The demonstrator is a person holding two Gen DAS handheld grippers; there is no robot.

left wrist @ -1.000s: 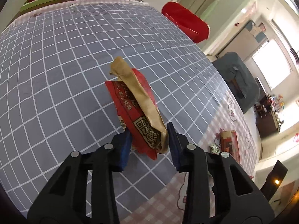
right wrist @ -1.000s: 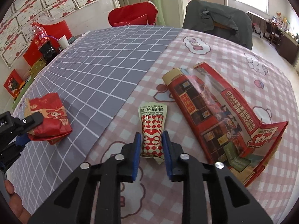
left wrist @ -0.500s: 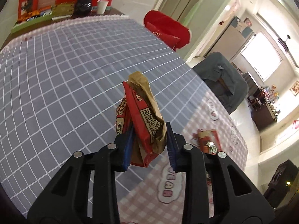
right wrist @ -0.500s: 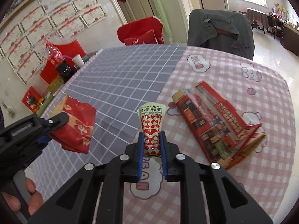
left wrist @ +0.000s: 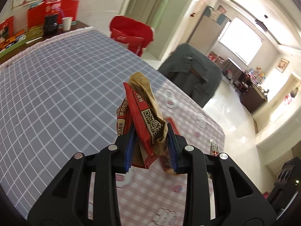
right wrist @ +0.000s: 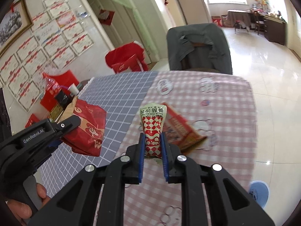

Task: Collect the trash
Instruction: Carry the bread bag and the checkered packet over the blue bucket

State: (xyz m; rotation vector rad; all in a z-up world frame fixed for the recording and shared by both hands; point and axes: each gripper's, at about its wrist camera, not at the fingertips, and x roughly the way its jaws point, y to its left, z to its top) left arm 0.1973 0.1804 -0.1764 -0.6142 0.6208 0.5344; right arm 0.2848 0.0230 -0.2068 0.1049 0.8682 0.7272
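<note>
Red-and-brown crumpled paper bag (left wrist: 144,116) sits clamped in the left gripper (left wrist: 150,145) fingers, held above the checked counter (left wrist: 56,94); the right gripper (right wrist: 152,150) fingers pinch a red-and-white checkered sachet (right wrist: 152,126) upright over the flat red carton (right wrist: 180,130) lying there
</note>
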